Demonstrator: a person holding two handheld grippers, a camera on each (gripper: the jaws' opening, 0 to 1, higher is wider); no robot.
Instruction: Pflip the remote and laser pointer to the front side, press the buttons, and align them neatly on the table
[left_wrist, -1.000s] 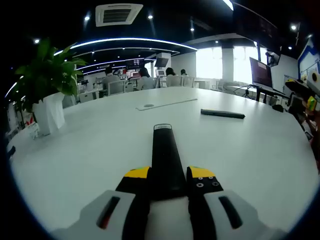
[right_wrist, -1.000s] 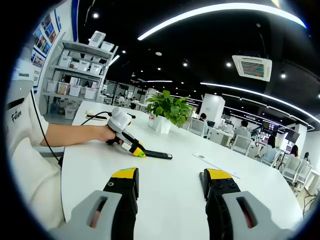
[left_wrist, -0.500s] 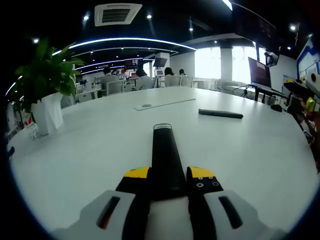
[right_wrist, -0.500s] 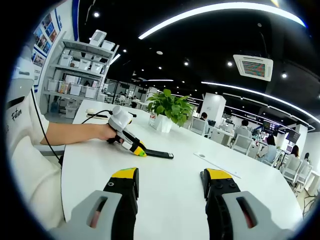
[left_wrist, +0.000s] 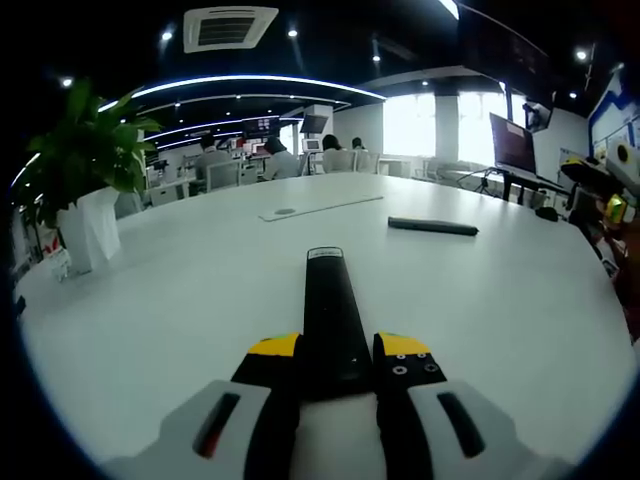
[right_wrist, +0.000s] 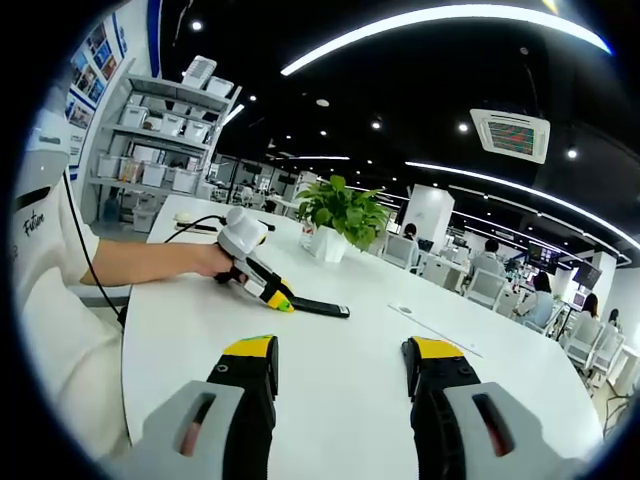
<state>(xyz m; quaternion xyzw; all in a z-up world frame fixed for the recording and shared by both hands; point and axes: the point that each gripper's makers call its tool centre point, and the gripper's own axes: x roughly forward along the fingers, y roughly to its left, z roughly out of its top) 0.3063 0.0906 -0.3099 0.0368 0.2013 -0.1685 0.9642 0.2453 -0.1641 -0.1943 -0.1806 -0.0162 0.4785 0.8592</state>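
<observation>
My left gripper is shut on a long black remote, which points away from me just over the white table. A slim black laser pointer lies flat farther off to the right. In the right gripper view my right gripper stands open above the table with nothing between its fingers. There the left gripper, held in a person's hand, grips the remote low over the tabletop.
A potted plant stands at the table's left side, and a flat white strip lies beyond the remote. Shelves with boxes line the wall. Chairs and seated people sit past the table's far edge.
Both views shifted slightly as the hands moved. The left gripper with the remote drifted a little to the right in the right gripper view. No grip has changed.
</observation>
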